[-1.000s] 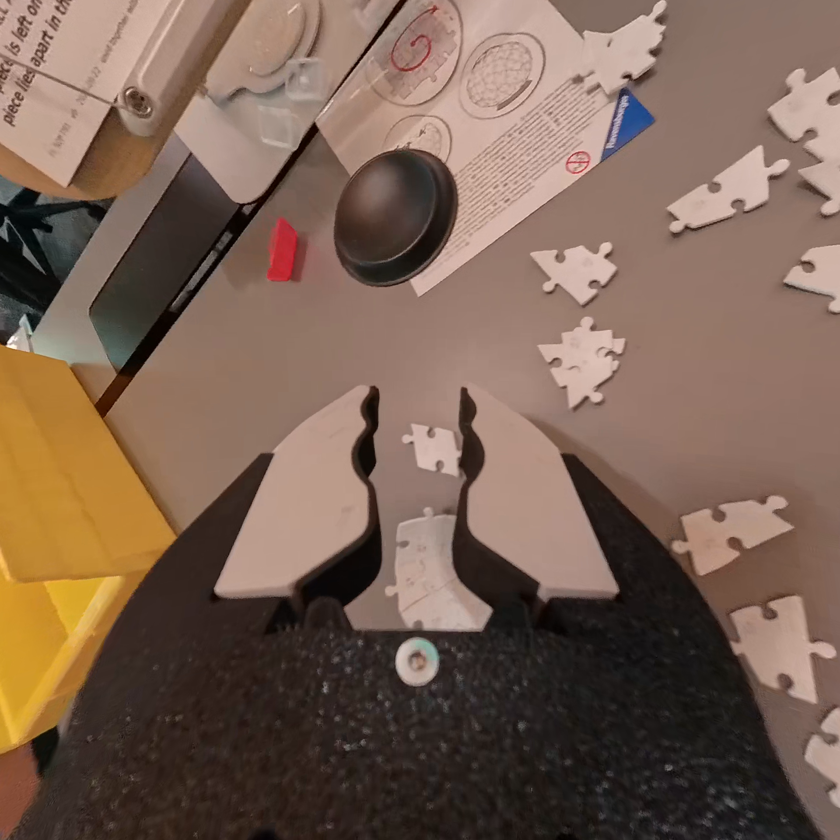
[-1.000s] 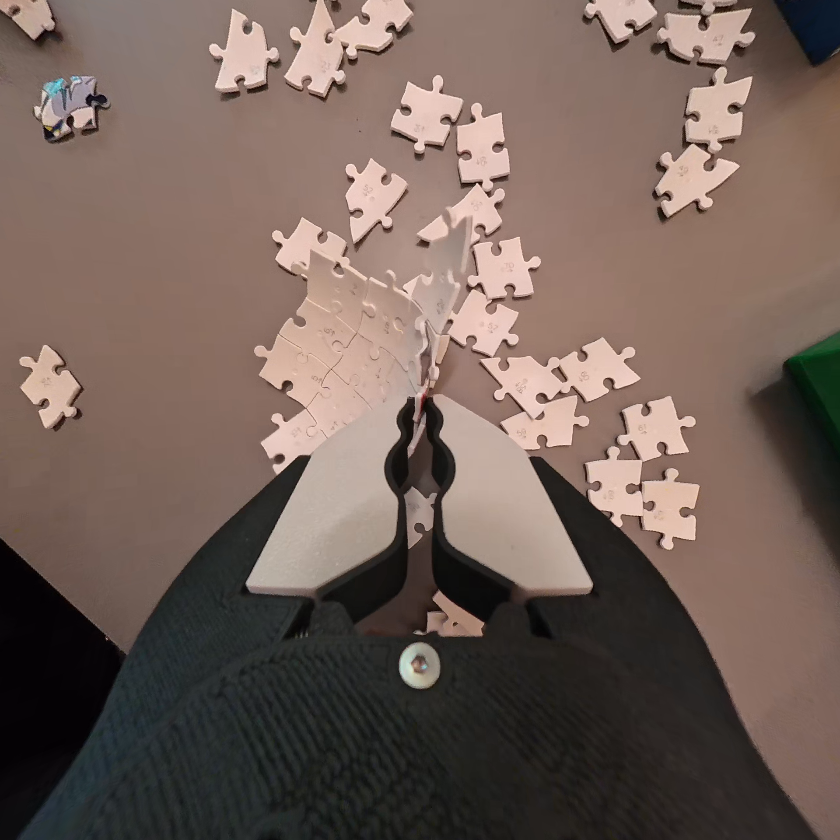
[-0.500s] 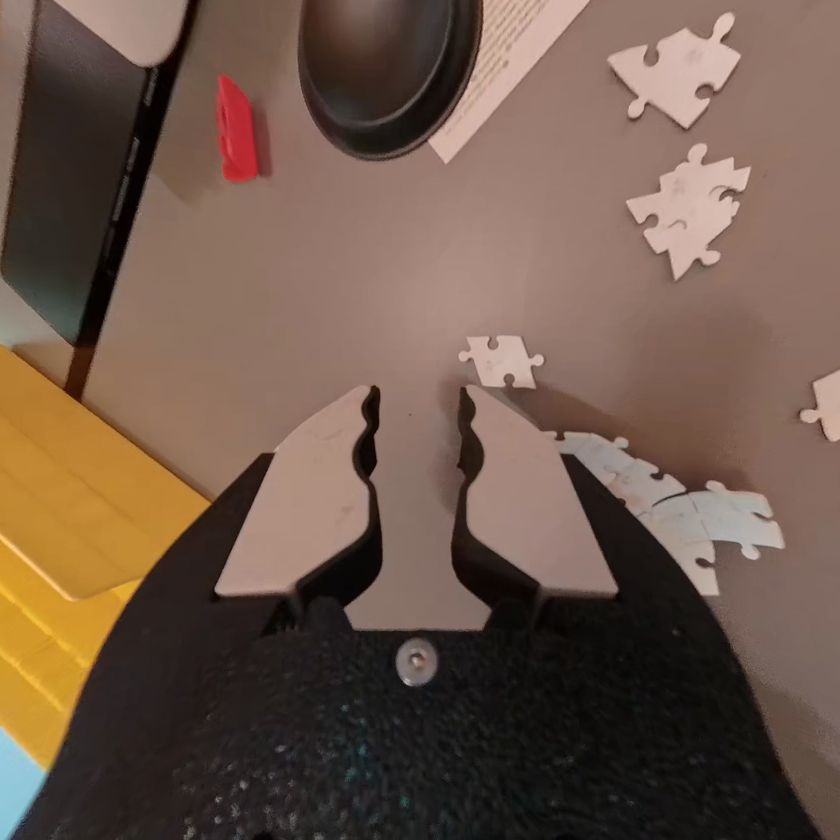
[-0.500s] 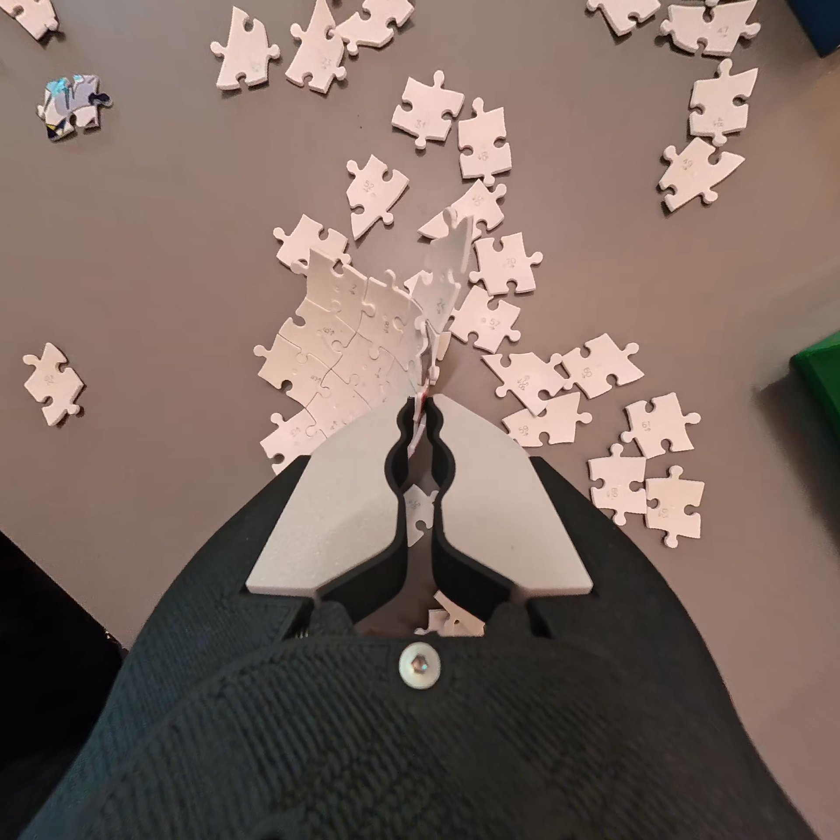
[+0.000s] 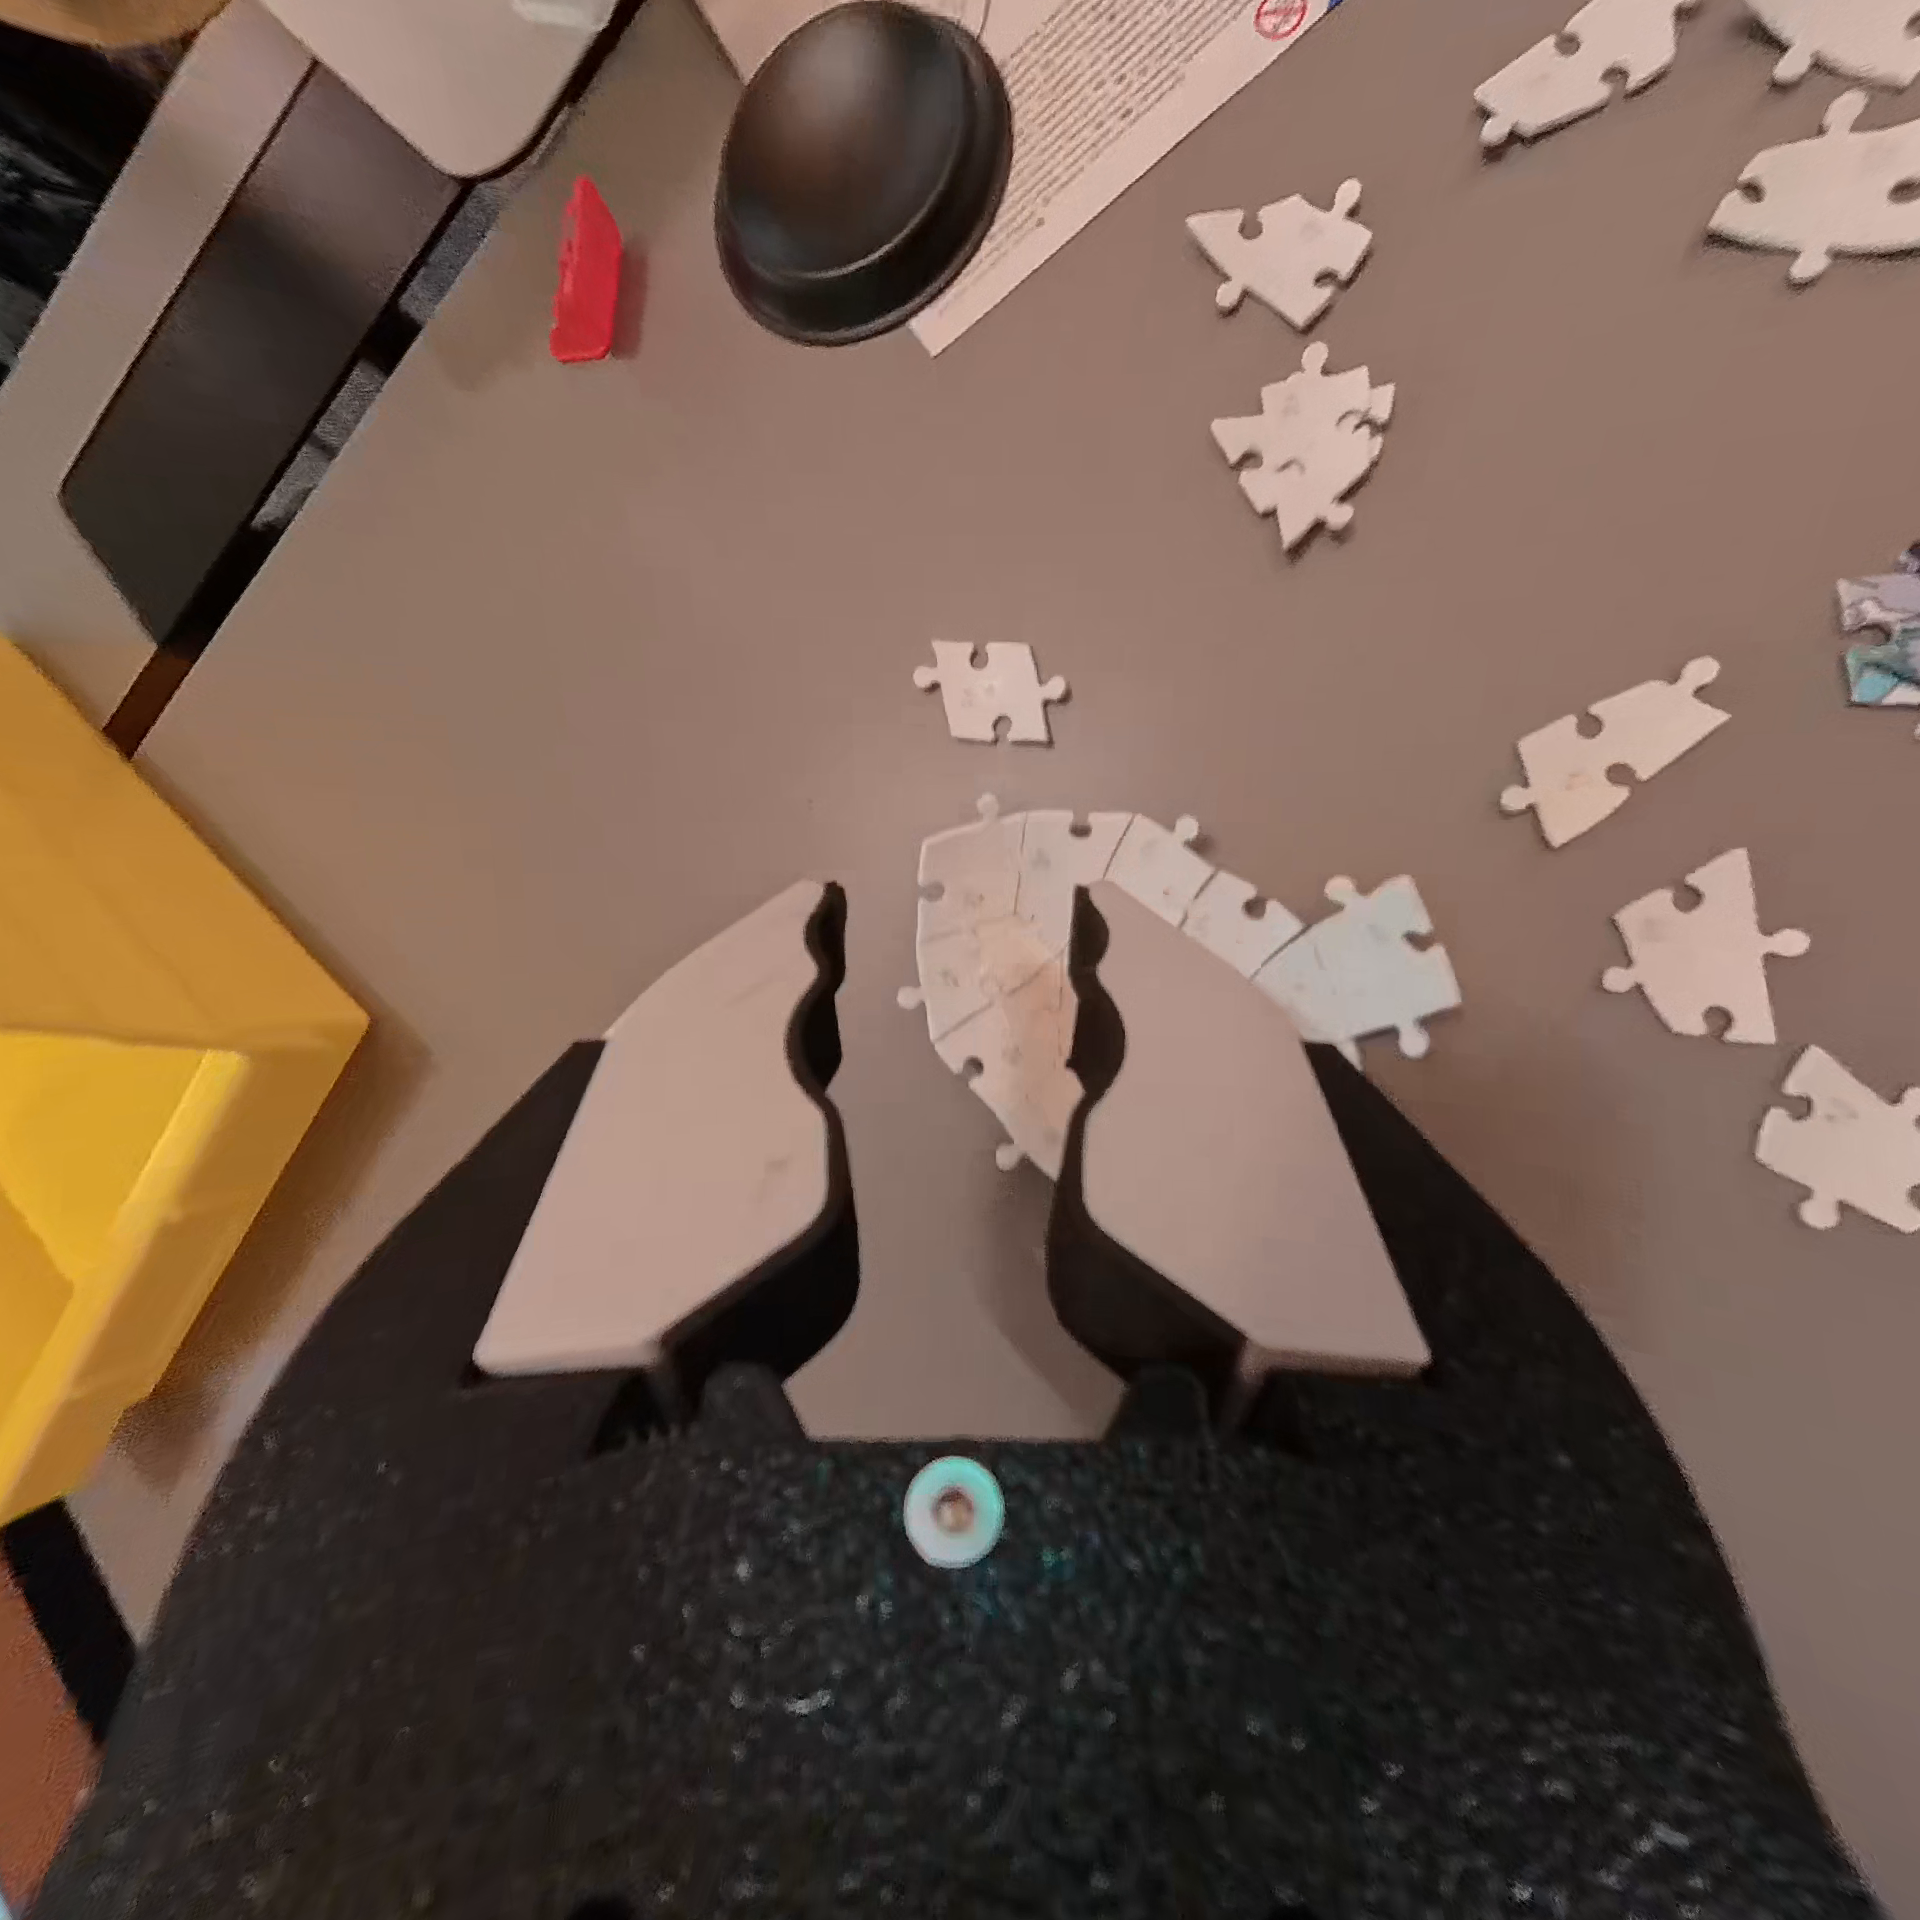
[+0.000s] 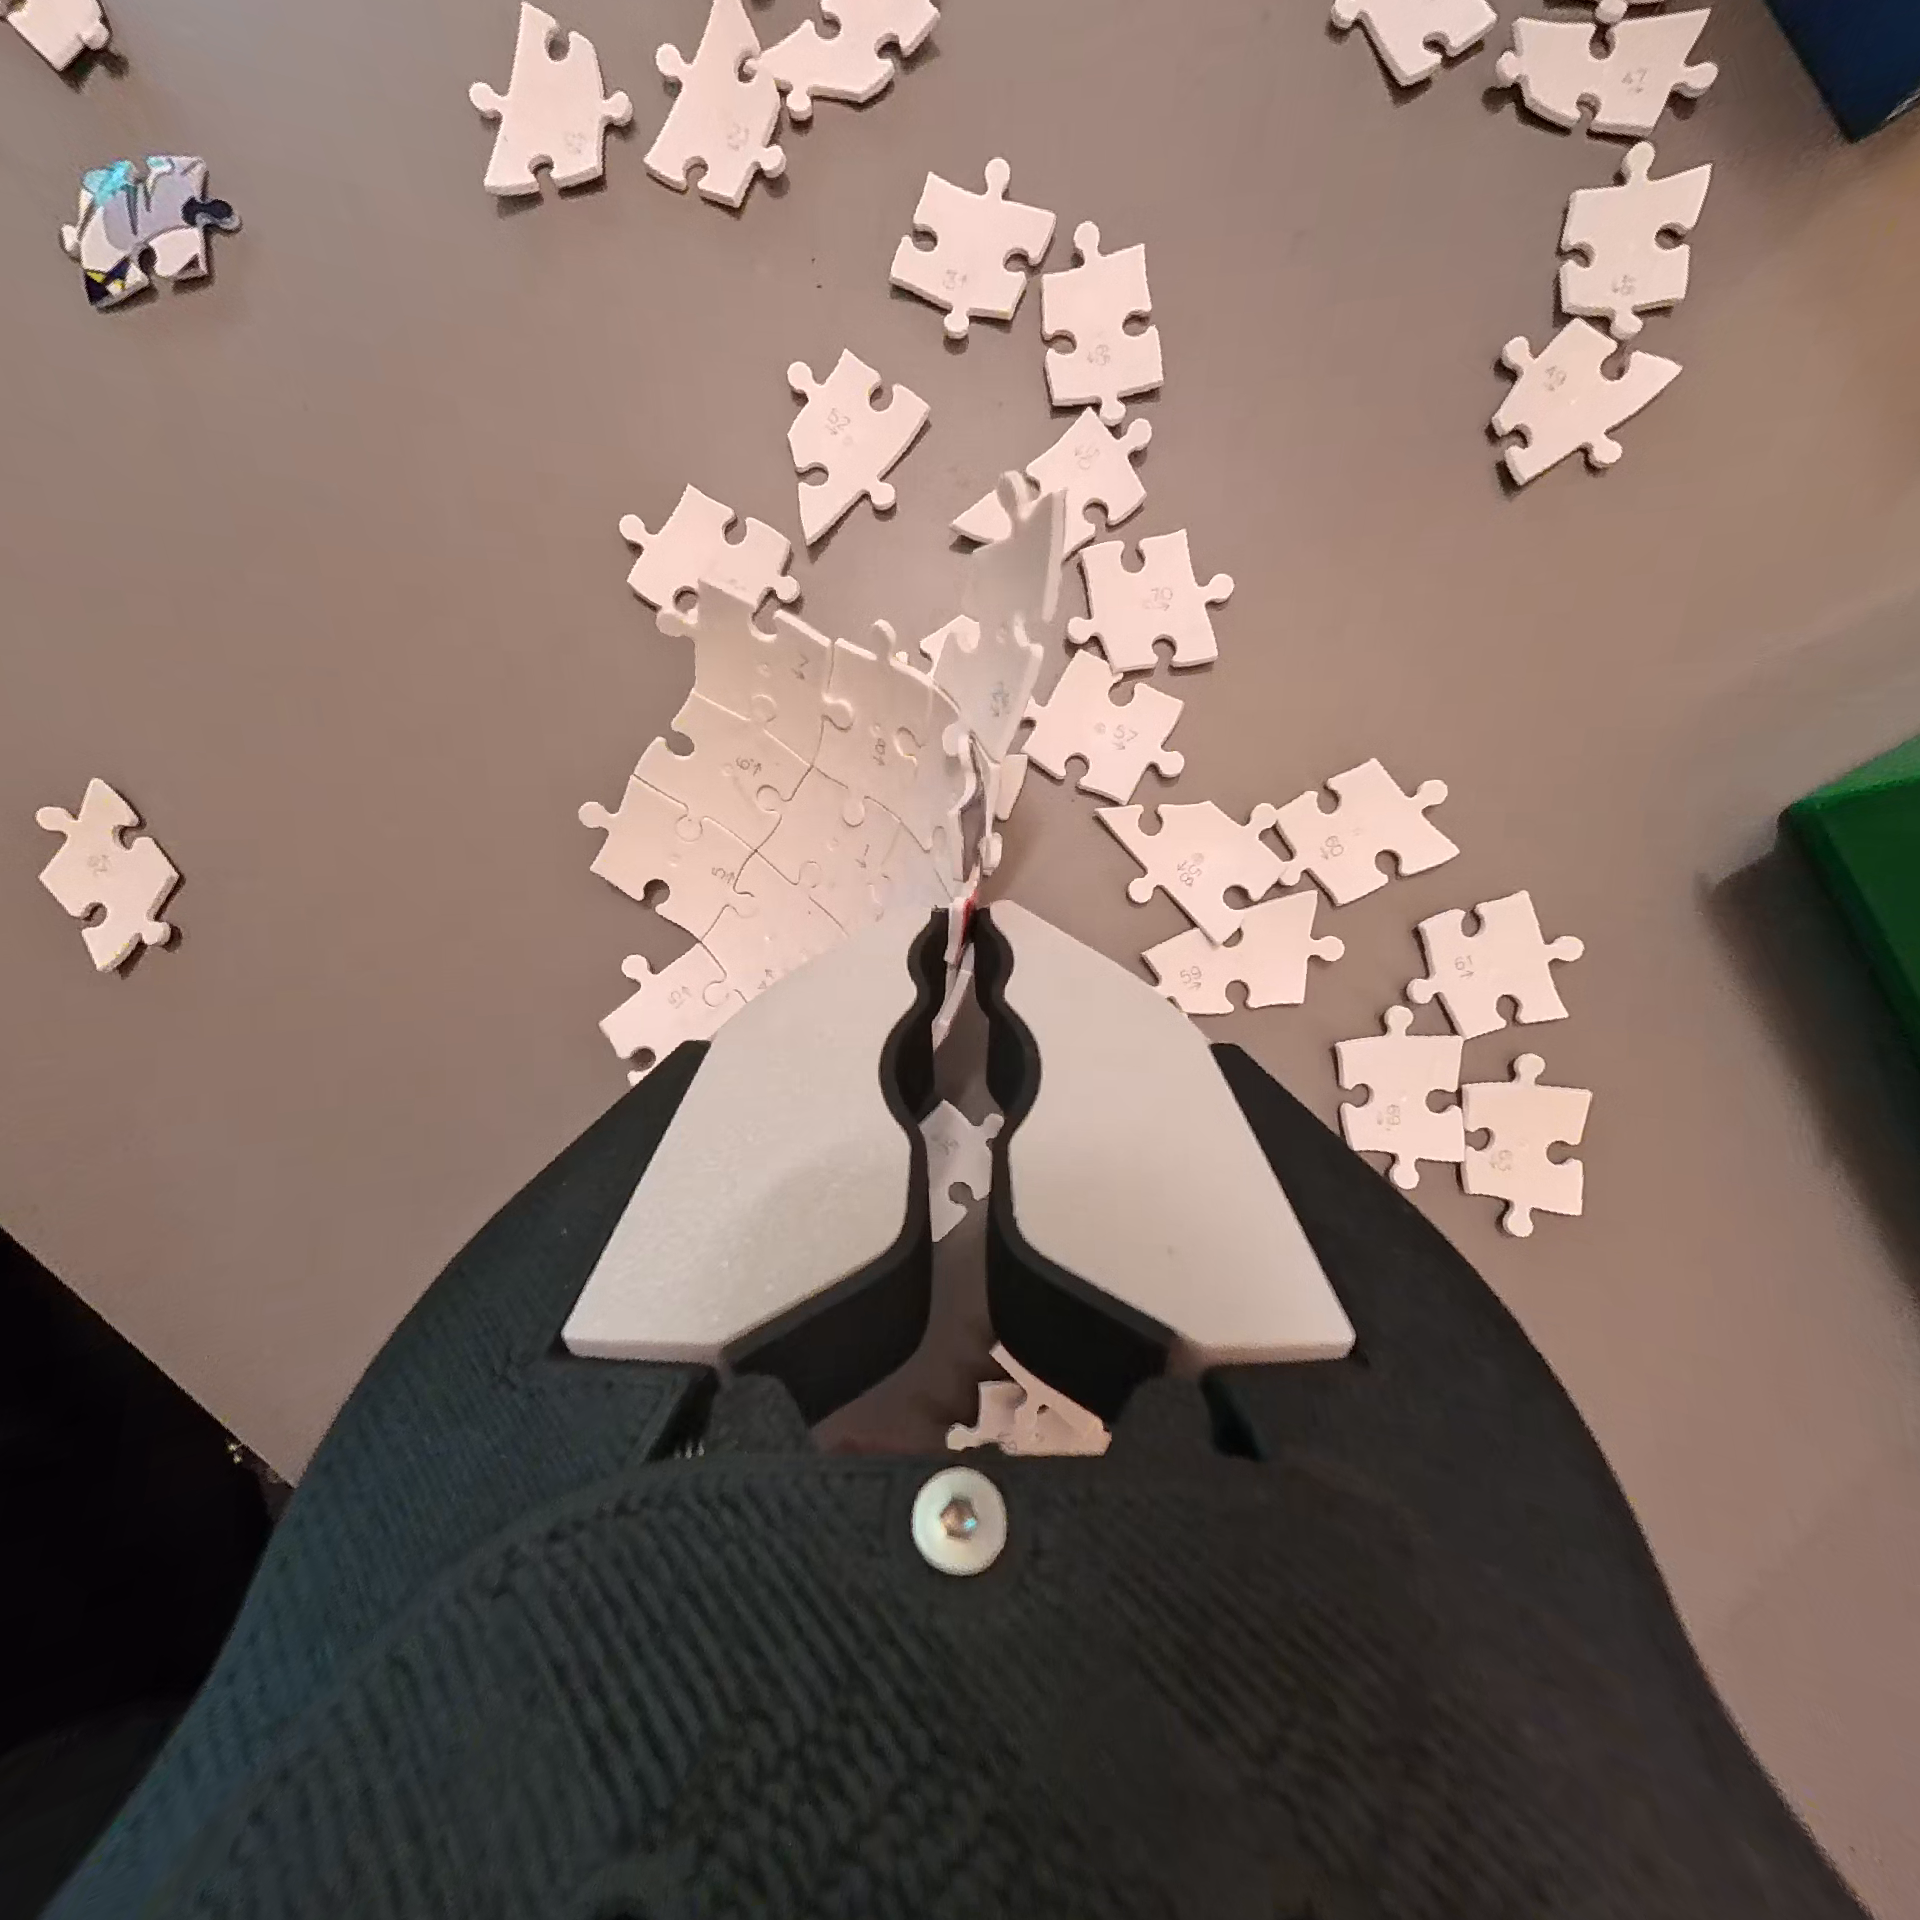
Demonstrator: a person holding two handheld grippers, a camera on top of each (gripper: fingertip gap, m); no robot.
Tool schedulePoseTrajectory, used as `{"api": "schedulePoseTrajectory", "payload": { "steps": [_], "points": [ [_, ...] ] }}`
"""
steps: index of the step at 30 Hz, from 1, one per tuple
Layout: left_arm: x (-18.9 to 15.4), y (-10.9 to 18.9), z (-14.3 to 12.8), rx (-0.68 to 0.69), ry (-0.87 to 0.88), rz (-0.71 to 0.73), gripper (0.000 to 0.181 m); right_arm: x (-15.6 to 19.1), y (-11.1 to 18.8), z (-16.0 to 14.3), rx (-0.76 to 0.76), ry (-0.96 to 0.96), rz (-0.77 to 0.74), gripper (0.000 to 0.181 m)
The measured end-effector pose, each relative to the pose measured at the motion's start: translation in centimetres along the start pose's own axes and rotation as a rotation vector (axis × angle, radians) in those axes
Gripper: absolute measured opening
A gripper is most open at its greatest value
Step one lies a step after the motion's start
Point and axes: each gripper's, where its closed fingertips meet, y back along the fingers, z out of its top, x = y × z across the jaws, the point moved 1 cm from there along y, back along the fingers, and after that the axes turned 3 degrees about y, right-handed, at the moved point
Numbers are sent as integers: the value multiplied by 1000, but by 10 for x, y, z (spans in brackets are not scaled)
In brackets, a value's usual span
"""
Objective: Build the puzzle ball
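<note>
Pinching the curved assembled shell [image 6: 821, 790] in my right gripper [image 6: 971, 920] — left gripper [image 5: 956, 904] gaping, empty, curved strip [image 5: 997, 966] lying just right of centre between its fingers.

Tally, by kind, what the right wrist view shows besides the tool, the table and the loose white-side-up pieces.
assembled curved section, pinched in the right tool: 1
loose piece lying picture side up: 1
green object at the right edge: 1
blue object in the top right corner: 1
Total: 4
</note>
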Motion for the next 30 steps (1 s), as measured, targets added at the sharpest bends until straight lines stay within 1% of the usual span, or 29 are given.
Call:
{"api": "schedulePoseTrajectory", "payload": {
  "steps": [1, 4, 9, 13, 18, 23, 27, 30],
  "points": [
    [0, 2, -5, -3, -2, 18, 40, 0, 0, 0, 4, 1, 1, 5],
    [-1, 5, -16, -24, 15, 41, 37, 1, 0, 0, 8, 5, -3, 4],
    [-4, -6, -31, -21, 42, 25, 28, 1, 0, 1, 17, 11, -15, 5],
    [-3, -13, -29, -48, 15, 11, 12, 1, 0, 0, 26, 11, -24, 5],
    [-11, -28, -40, 24, -58, -32, 0, 1, -1, 0, 38, 14, -38, 5],
    [-23, -36, -44, 57, -123, -36, 0, 0, -1, -1, 51, 10, -48, 5],
    [-25, -41, -53, 115, -125, -20, 0, 0, -2, -1, 61, 7, -57, 5],
    [-26, -41, -54, 116, -126, 4, 0, 1, -3, 0, 63, 10, -57, 5]
  ]
}}
